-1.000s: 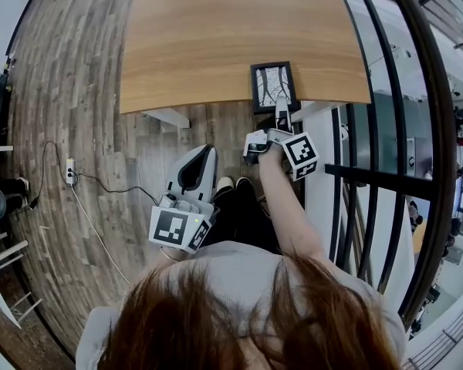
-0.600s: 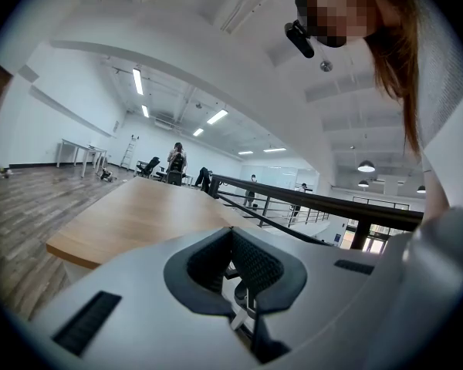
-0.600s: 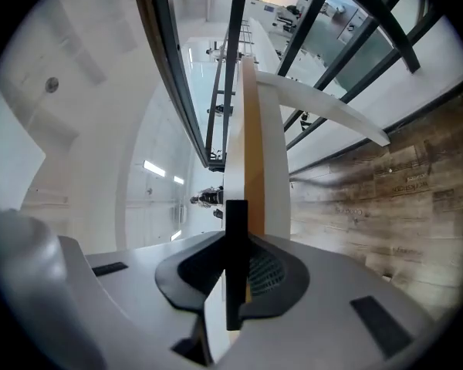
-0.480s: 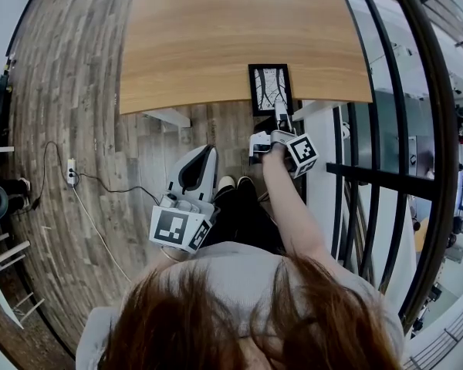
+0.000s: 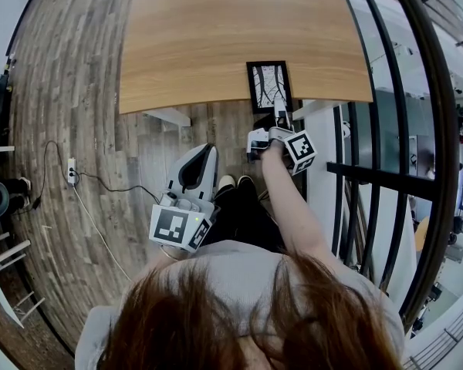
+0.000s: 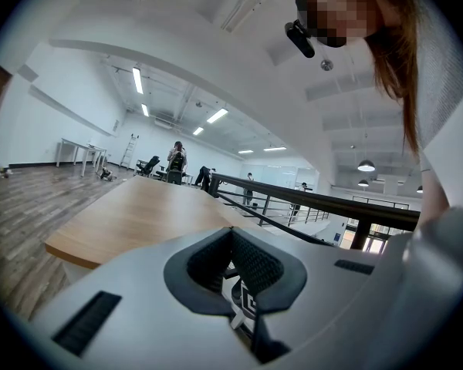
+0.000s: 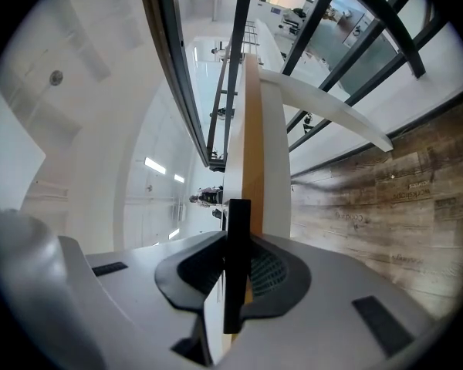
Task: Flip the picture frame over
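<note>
The right gripper [image 5: 280,119] is clamping the black rectangular picture frame [image 5: 268,85], lying face-up at the near edge of the light wooden table [image 5: 216,37]; rolling it over slowly seems wisest, the closed, empty left gripper [image 5: 194,177] hanging low.

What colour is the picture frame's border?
Black. The picture frame shows best in the head view.

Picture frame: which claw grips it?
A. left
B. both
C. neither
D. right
D: the right claw is shut on the near edge of the frame, which lies picture side up at the edge of the table.
</note>
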{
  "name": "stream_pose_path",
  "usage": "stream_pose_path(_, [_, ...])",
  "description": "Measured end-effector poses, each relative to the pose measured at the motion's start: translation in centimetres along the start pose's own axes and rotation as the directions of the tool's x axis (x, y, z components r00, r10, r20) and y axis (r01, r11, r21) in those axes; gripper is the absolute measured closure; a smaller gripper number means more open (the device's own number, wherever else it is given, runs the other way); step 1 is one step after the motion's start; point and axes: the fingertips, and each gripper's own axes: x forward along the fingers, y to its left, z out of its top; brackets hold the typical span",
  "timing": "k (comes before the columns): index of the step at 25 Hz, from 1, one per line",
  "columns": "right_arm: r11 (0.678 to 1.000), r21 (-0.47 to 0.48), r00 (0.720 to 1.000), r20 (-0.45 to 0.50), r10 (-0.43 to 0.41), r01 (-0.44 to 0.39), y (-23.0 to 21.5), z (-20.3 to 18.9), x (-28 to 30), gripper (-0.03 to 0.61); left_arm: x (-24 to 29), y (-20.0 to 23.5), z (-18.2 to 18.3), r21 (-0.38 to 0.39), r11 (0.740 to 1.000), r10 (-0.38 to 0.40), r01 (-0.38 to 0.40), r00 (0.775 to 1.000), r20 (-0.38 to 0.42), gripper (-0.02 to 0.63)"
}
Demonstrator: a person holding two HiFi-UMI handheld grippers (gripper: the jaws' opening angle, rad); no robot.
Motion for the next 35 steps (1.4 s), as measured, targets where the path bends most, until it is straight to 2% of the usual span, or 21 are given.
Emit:
stream_pose_path(8, [1.000, -0.024, 1.000, -0.026, 0.007, -0.007, 0.4, -0.2, 0.1, 0.506, 0.3, -0.3, -0.3, 0.007, 1.000, -0.001, 0.001, 1.000, -0.011, 0.607])
stream_pose_path(13, [0.998, -0.058, 0.998, -0.056, 0.029, -0.033, 1.2, -0.5, 0.4, 0.420, 0.4, -0.4, -0.2, 0.008, 1.000, 0.003, -0.003, 1.000, -0.015, 0.607])
stream_pose_path(16, [0.997, -0.072, 0.998, -0.064, 0.024, -0.029, 1.5, -0.6, 0.4, 0.393, 0.6, -0.5, -0.2, 0.010, 1.000, 0.001, -0.001, 1.000, -0.015, 0.607])
stream_pose_path(28, [0.993, -0.111, 0.998, -0.054, -0.037, 0.031, 0.9, 0.2, -0.2, 0.391, 1.4, -0.9, -0.3, 0.010, 1.000, -0.008, 0.008, 1.000, -0.018, 0.607])
stream_pose_path(35, [0.979, -0.153, 0.987, -0.067, -0.145, 0.133, -1.3, 0.9, -3.7, 0.391, 1.7, -1.2, -0.2, 0.006, 1.000, -0.011, 0.011, 1.000, -0.013, 0.607])
